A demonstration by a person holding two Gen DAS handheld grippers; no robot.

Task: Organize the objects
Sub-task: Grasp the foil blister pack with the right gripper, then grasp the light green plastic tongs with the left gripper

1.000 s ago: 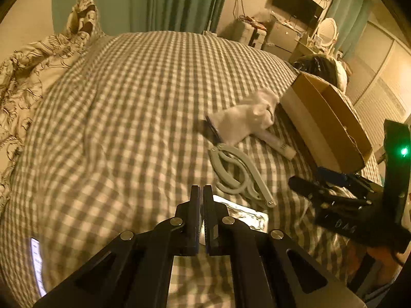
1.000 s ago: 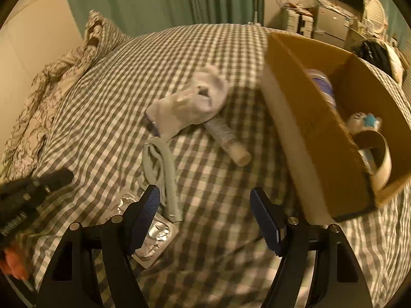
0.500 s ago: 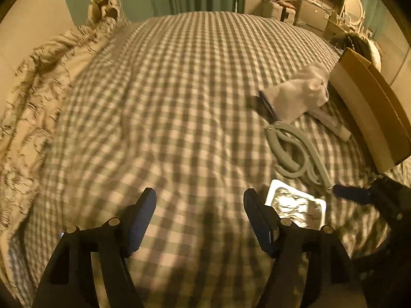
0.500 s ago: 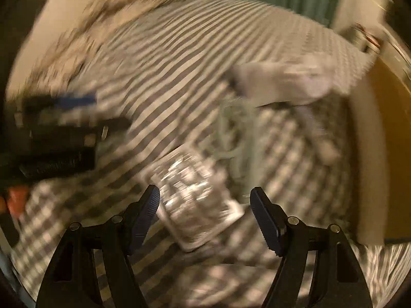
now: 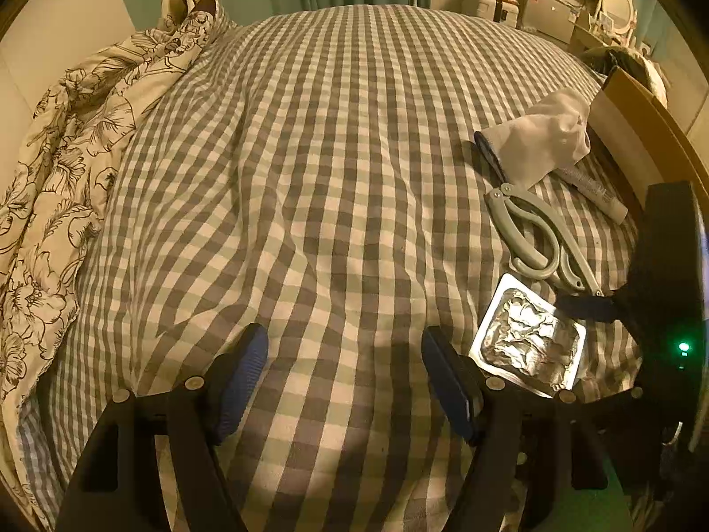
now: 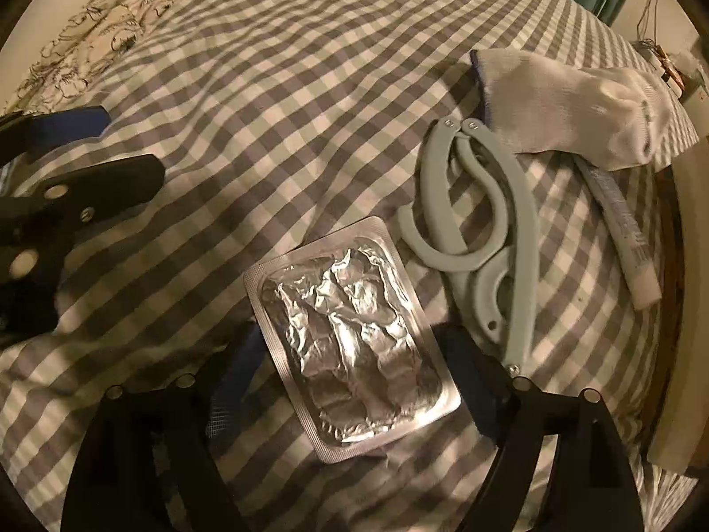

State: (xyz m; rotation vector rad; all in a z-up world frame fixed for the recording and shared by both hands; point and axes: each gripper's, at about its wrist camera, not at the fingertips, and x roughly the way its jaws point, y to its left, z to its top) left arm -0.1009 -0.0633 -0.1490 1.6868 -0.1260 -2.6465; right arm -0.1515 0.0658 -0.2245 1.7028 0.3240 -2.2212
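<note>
The foil blister pack (image 6: pixel 350 337) is seen at lower centre of the right wrist view, flat on the checked bedspread (image 6: pixel 266 88), straddled by the spread, empty right gripper (image 6: pixel 350 381). It is judged light, thin, crinkly and slippery; its long edges are best pinched. The left gripper (image 5: pixel 345 372) is spread too, holding nothing.

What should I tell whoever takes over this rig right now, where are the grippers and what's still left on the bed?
Left gripper: open, empty, over bare checked bedspread.
Right gripper: open, straddling the foil blister pack, not closed on it.
Still on the bed: blister pack, grey folded hanger beside it, white sock beyond the hanger, and a tube partly under the sock.
Cardboard box sits at the right edge; its contents aren't visible now.
Left to do: grip the blister pack, box it, then the remaining three items.
</note>
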